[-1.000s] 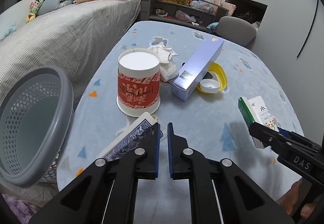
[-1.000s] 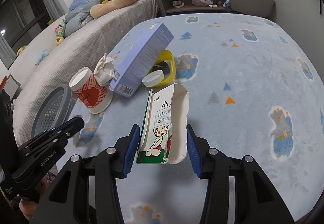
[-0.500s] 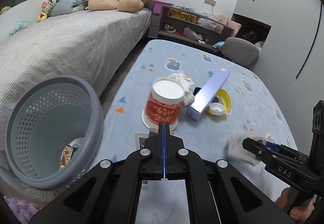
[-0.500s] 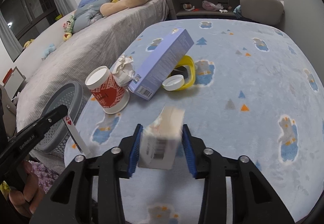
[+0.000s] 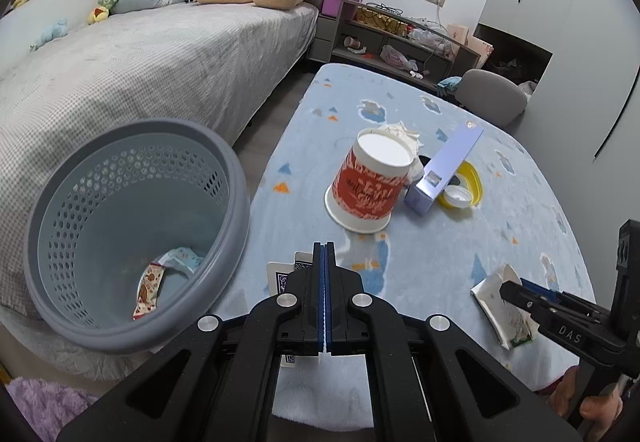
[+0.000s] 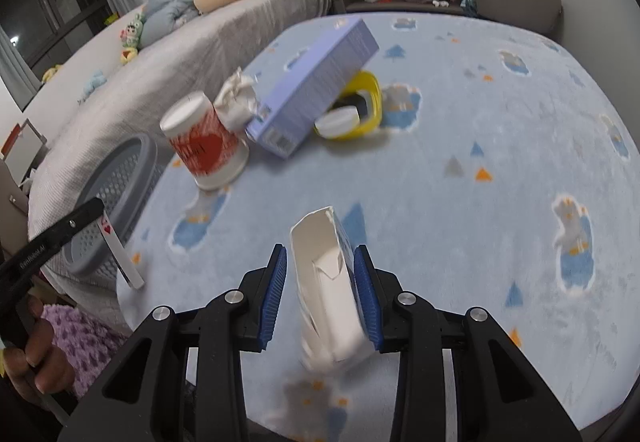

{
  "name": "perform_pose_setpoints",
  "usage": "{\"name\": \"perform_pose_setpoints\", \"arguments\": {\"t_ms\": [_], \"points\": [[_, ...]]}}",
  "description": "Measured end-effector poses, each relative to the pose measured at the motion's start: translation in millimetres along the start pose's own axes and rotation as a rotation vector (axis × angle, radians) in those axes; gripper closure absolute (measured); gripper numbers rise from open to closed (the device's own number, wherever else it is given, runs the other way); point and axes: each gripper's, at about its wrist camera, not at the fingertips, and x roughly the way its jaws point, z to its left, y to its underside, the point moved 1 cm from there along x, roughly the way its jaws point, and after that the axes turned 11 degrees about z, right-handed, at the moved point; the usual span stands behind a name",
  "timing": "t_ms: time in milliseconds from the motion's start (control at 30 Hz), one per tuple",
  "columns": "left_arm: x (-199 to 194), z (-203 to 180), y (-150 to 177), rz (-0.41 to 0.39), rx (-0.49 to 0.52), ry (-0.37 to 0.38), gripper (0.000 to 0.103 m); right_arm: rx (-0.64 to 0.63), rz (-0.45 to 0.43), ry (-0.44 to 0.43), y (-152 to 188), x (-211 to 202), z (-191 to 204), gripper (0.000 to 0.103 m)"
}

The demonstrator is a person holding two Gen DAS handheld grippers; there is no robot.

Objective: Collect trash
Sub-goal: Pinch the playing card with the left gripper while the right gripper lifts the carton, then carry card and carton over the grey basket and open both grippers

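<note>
We've wrappers in basket (image 5: 236,178); left gripper (image 5: 324,254) pinches playing card (image 6: 120,254), right gripper (image 6: 320,282) clamps torn carton (image 6: 328,282); cup (image 5: 370,182), box (image 5: 448,166), tissue (image 6: 236,102), lid (image 6: 340,118) left on tabletop (image 6: 500,162).

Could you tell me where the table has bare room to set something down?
The table's right half is bare, right of the yellow lid. It is crowded at the left: red cup, crumpled tissue and purple box huddle together.

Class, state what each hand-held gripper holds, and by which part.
Left hand-held gripper: a playing card, pinched near one end. Right hand-held gripper: a torn carton, clamped across its sides.
</note>
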Motion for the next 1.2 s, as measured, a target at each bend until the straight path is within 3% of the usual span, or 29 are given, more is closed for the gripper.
{"name": "perform_pose_setpoints", "arguments": {"t_ms": [200, 367, 700, 933, 1200], "points": [[-0.6, -9.3, 5.5, -0.003, 0.013, 0.017, 0.103, -0.001, 0.040, 0.004, 9.2, 11.4, -4.3, 0.067], [-6.4, -11.6, 2.2, -0.005, 0.015, 0.031, 0.103, -0.008, 0.038, -0.006, 8.7, 13.8, -3.3, 0.076], [-36.9, -6.5, -13.6, -0.071, 0.018, 0.036, 0.103, -0.035, -0.003, -0.039, -0.8, -4.0, 11.9, 0.078], [-51.1, 19.4, -27.4, -0.104, 0.009, -0.010, 0.103, -0.121, -0.049, -0.099, -22.8, -19.0, 60.8, 0.078], [-54.7, 72.9, -40.2, -0.106, -0.037, -0.098, 0.103, -0.238, -0.048, -0.193, -57.2, -4.6, 140.4, 0.078]]}}
